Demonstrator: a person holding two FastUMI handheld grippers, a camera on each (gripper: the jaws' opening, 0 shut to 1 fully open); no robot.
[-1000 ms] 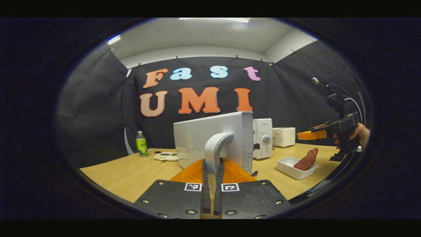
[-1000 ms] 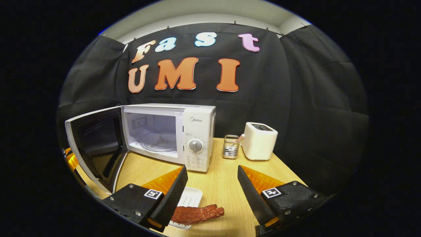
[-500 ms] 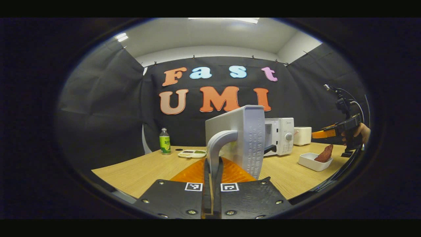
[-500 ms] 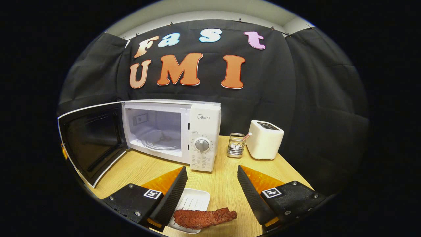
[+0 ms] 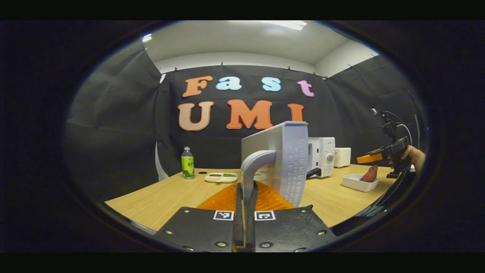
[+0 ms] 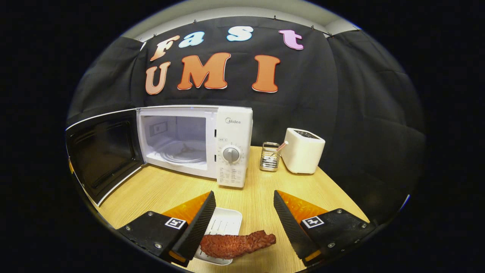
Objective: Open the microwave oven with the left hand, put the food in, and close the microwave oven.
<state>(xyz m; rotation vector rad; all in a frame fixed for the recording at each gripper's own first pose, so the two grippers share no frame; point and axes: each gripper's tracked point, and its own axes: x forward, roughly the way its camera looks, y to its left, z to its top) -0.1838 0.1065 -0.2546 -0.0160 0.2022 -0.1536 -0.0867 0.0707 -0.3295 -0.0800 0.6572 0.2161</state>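
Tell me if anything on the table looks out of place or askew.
The reddish food strip lies crookedly on the white tray, one end sticking past its rim over the table. Otherwise nothing stands out.

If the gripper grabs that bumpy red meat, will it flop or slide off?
The bumpy reddish-brown strip of meat probably stays fairly stiff: one end sticks out past the white rectangular dish without drooping. Its rough surface likely grips well. Being long, it may tilt if pinched near one end.
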